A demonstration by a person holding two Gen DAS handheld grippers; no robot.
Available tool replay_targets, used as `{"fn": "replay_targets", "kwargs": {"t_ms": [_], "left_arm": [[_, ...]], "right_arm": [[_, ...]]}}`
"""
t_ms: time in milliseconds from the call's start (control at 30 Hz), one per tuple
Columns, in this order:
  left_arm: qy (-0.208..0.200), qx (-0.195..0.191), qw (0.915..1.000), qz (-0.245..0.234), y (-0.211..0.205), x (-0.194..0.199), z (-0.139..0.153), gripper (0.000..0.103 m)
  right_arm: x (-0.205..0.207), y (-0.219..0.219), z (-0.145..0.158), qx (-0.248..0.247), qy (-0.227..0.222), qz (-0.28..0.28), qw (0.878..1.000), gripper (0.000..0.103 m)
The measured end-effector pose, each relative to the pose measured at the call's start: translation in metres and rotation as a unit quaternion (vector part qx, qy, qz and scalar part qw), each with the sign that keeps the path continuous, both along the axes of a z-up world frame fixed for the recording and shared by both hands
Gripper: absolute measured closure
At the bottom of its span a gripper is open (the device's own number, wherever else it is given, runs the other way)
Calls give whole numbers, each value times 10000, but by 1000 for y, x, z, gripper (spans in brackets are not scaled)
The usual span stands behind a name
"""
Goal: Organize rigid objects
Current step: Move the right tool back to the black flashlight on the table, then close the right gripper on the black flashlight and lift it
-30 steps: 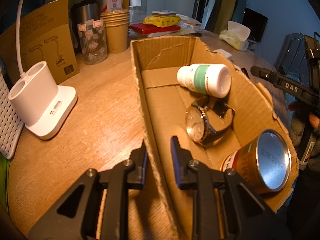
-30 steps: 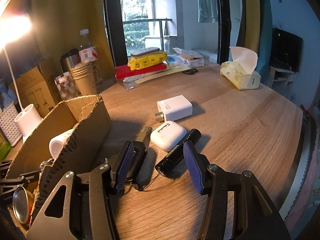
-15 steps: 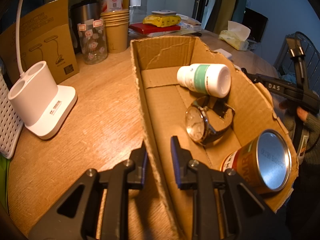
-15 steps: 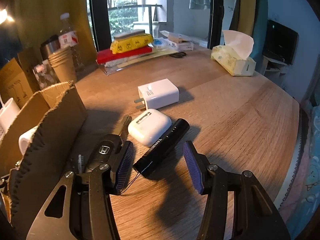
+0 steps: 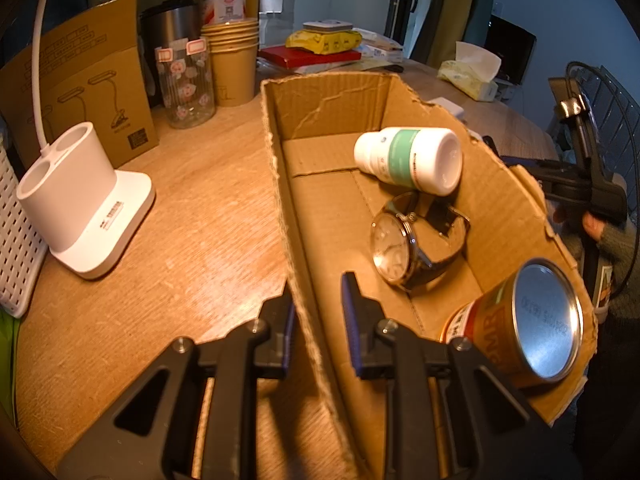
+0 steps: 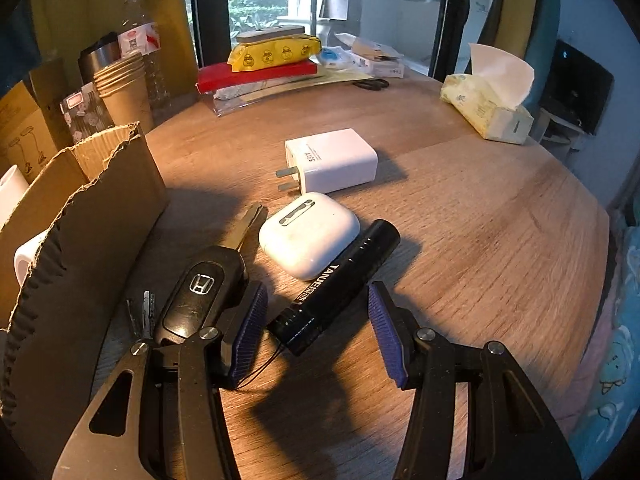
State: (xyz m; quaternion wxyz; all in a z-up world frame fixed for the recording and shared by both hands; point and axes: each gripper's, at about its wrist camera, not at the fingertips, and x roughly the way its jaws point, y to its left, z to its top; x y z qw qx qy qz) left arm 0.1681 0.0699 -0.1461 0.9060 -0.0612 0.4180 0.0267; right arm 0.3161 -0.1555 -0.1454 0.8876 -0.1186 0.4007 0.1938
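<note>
My left gripper (image 5: pixel 318 320) is shut on the left wall of a torn cardboard box (image 5: pixel 288 208). Inside the box lie a white pill bottle (image 5: pixel 408 159), a wristwatch (image 5: pixel 404 246) and a tin can (image 5: pixel 528 320). My right gripper (image 6: pixel 318 326) is open, low over the table, its fingers either side of the near end of a black flashlight (image 6: pixel 340 280). A white earbud case (image 6: pixel 308 234), a car key (image 6: pixel 200 292) and a white charger (image 6: pixel 334 164) lie close by. The box wall (image 6: pixel 80 240) stands at the left in the right wrist view.
Left of the box stand a white lamp base (image 5: pixel 76 204), a brown carton (image 5: pixel 84 84), a patterned glass (image 5: pixel 184 84) and paper cups (image 5: pixel 234 64). A tissue pack (image 6: pixel 492 104), red book (image 6: pixel 256 74) and yellow pack (image 6: pixel 274 50) sit at the table's far side.
My right gripper has moved forward and down toward the flashlight, which now lies between its open fingers. The left gripper and box have not moved.
</note>
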Motion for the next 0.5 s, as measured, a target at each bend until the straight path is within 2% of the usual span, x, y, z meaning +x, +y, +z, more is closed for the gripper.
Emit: {"fn": "replay_targets", "kwargs": {"t_ms": [100,233,500], "left_arm": [[0,3,10000,2,-1,0,0,81],[-1,12,10000,4,-1,-1,0,81],[-14,40,10000,5,0,-2,1,81]], "right_arm": [[0,-1,1,13,-24,5,10000,57],[-1,-3,1,36,-61,-65,10000,71],[-4,-14,9,368,-203,-129,9990,80]]}}
